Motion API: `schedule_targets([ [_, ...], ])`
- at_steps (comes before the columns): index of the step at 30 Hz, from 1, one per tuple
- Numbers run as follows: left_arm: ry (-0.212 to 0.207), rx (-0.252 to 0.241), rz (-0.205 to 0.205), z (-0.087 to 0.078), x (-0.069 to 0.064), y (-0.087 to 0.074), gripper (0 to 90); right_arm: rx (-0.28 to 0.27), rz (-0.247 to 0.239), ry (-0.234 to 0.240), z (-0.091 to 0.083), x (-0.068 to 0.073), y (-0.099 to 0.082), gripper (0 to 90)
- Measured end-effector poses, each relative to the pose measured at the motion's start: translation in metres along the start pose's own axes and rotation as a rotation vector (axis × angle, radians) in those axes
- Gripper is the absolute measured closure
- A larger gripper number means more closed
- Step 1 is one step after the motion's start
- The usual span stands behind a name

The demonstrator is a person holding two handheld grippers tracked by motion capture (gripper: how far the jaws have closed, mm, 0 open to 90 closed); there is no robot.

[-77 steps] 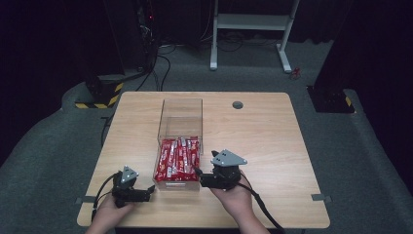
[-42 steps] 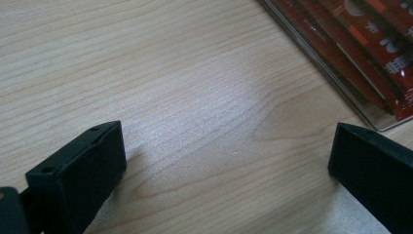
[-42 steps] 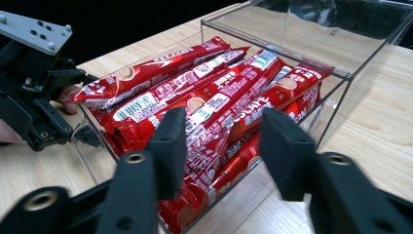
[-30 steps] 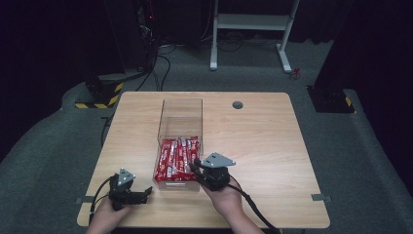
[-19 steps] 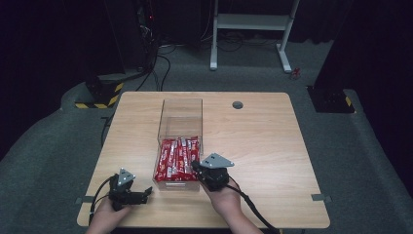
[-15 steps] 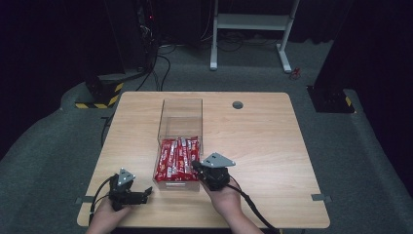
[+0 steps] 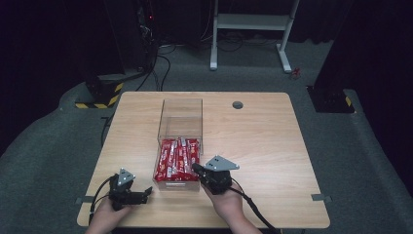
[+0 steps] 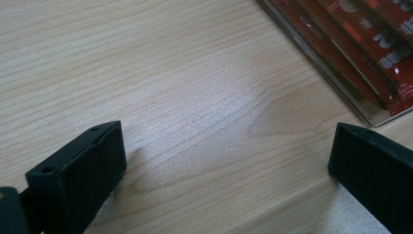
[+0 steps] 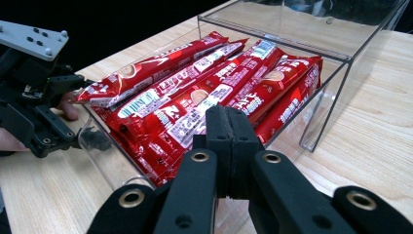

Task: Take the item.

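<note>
A clear plastic box (image 7: 180, 114) lies on the wooden table (image 7: 263, 141), its near half packed with several red snack bars (image 7: 178, 158). My right gripper (image 7: 196, 168) reaches in over the box's near right corner. In the right gripper view its jaws are pressed together, the gripper (image 9: 229, 122) shut, with the tips resting on the red bars (image 9: 195, 87). I cannot tell if a wrapper is pinched. My left gripper (image 7: 146, 192) rests on the table left of the box's near corner. It stands open (image 8: 226, 156) with bare wood between the fingers and the bars (image 8: 370, 44) to one side.
The far half of the box (image 9: 336, 92) holds no bars. A small round grommet (image 7: 237, 105) sits in the table's far side. The left gripper (image 9: 87, 111) appears beyond the box in the right gripper view. Dark floor, cables and a white frame (image 7: 253, 22) lie behind the table.
Since the earliest frame my right gripper has shifted left to the box's near corner, over the bars. The left gripper has slid slightly towards the table's near edge. Both have held still lately.
</note>
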State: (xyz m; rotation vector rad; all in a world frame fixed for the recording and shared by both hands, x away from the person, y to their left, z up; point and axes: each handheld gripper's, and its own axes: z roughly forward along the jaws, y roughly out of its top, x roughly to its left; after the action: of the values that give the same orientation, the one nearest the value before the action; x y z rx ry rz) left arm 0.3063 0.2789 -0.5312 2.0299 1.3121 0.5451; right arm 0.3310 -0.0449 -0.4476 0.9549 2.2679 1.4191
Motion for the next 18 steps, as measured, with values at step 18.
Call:
schedule_targets([
  [18, -0.003, 0.001, 0.005, 0.004, 0.001, 0.004, 0.7, -0.019, -0.013, -0.001, -0.011, 0.003, -0.001, 90.0],
])
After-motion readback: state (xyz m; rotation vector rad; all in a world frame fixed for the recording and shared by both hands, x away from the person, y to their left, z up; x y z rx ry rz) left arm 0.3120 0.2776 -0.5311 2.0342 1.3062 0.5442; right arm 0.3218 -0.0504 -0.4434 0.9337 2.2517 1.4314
